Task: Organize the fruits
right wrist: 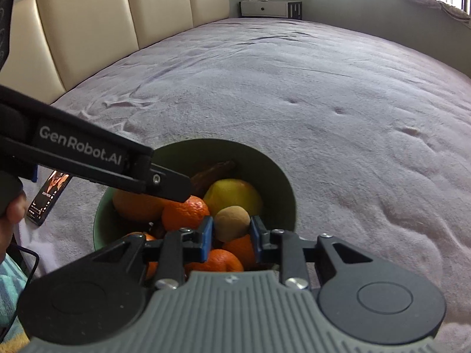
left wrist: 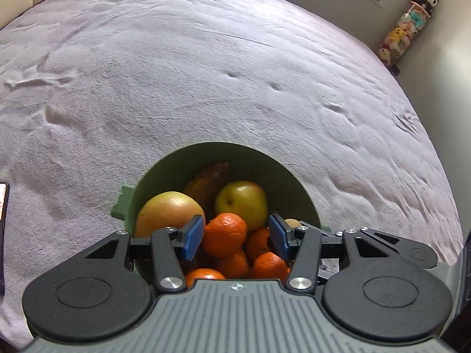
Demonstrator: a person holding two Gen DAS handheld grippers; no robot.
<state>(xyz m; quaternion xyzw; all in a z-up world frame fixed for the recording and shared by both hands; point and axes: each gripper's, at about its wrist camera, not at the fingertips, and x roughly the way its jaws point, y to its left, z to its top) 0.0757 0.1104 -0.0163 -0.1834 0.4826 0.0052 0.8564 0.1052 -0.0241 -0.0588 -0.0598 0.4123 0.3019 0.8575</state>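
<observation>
A green bowl (left wrist: 223,153) (right wrist: 265,164) stands on the bed and holds several tangerines, a large orange-yellow fruit (left wrist: 167,211), a yellow-green apple (left wrist: 241,203) and a dark brown oblong fruit (left wrist: 209,182). My left gripper (left wrist: 235,235) hovers open over the bowl, its blue pads either side of the top tangerine (left wrist: 225,234) with a gap on the right. From the right wrist view, one of its fingers (right wrist: 164,181) reaches in from the left. My right gripper (right wrist: 231,235) is shut on a brown kiwi (right wrist: 231,222) just above the fruit pile.
The bowl sits near the front of a wide lavender bedcover (right wrist: 323,103). A phone (right wrist: 48,197) lies on the cover left of the bowl, beside a person's hand (right wrist: 11,209) and a cable. A padded headboard (right wrist: 97,23) runs along the left, with a wall at the right.
</observation>
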